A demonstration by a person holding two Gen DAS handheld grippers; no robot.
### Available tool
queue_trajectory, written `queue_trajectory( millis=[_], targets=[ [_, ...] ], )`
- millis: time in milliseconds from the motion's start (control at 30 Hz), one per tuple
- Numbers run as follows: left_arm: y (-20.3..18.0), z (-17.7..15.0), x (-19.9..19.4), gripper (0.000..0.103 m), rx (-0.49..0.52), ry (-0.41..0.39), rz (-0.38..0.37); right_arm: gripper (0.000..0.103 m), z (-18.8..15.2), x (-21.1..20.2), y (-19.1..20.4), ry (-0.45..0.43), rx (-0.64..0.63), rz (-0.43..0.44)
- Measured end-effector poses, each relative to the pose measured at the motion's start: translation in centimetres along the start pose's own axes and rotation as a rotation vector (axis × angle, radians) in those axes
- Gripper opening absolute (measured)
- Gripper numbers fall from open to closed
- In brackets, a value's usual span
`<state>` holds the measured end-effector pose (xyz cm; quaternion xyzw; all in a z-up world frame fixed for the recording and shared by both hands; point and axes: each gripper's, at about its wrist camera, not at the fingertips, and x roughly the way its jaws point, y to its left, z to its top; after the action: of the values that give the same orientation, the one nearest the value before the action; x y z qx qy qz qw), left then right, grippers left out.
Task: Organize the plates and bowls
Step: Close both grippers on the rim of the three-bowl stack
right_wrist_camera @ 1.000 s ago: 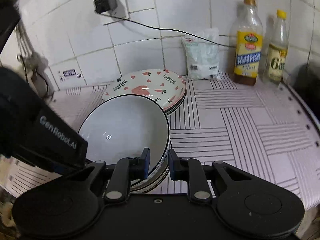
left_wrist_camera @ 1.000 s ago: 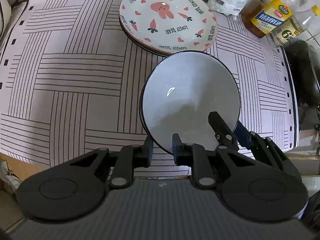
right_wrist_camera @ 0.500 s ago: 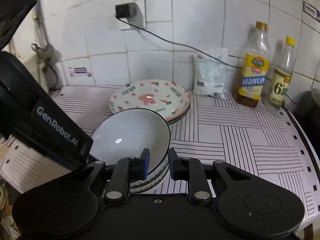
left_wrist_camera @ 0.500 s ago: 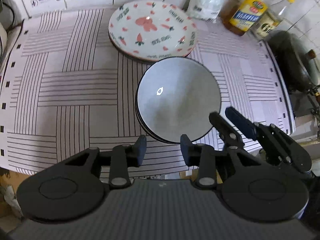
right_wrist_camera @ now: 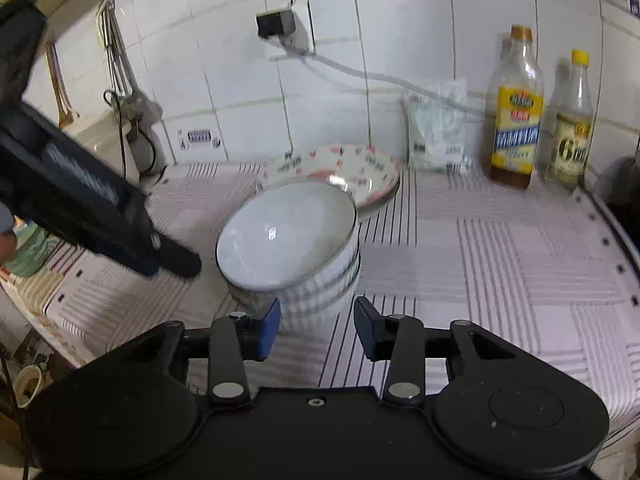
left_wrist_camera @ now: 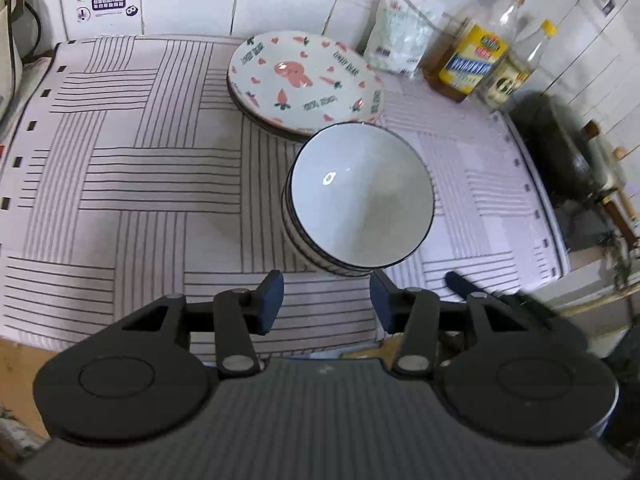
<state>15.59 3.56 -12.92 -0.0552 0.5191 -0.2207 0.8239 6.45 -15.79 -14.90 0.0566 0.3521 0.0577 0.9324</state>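
Observation:
A stack of white bowls (left_wrist_camera: 362, 200) (right_wrist_camera: 288, 240) with dark rims stands on the striped mat (left_wrist_camera: 140, 168), the top one tilted. Behind it sits a stack of rabbit-and-carrot plates (left_wrist_camera: 306, 80) (right_wrist_camera: 344, 168). My left gripper (left_wrist_camera: 326, 298) hangs just short of the bowls' near side, its jaws opening with nothing between them. My right gripper (right_wrist_camera: 316, 324) is likewise drawn back from the stack, its jaws opening and empty. In the left wrist view the right gripper's fingers (left_wrist_camera: 460, 282) show at the lower right. The left gripper's body (right_wrist_camera: 80, 200) fills the left of the right wrist view.
Two oil bottles (left_wrist_camera: 476, 60) (right_wrist_camera: 516, 112) and a white bag (left_wrist_camera: 400, 36) stand against the tiled wall at the back right. A dark pot (left_wrist_camera: 560, 148) sits past the mat's right edge. A plug and cable (right_wrist_camera: 276, 24) hang on the wall.
Both grippers let go of the top bowl's rim, opened, and drew back from the stack. The bowl now rests on the stack.

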Motion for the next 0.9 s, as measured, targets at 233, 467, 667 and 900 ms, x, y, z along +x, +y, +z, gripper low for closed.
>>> queue_trajectory(
  millis=[233, 467, 667, 900],
  targets=[
    [2.1, -0.8, 1.3, 0.048, -0.047, -0.037, -0.051, 0.062, -2.2, 1.5, 0.0, -0.002, -0.008, 0.028],
    [3.2, -0.4, 1.8, 0.052, -0.079, -0.117, -0.09, 0.077, -3.3, 3.1, 0.1, -0.032, -0.044, 0.052],
    [3.7, 0.5, 4.2, 0.061, -0.1, -0.108, -0.098, 0.093, -4.6, 4.6, 0.7, -0.084, -0.064, 0.042],
    [4.7, 1.1, 7.1, 0.069, -0.193, -0.082, -0.137, 0.095, -5.7, 8.4, 0.0, -0.111, -0.125, 0.051]
  ],
)
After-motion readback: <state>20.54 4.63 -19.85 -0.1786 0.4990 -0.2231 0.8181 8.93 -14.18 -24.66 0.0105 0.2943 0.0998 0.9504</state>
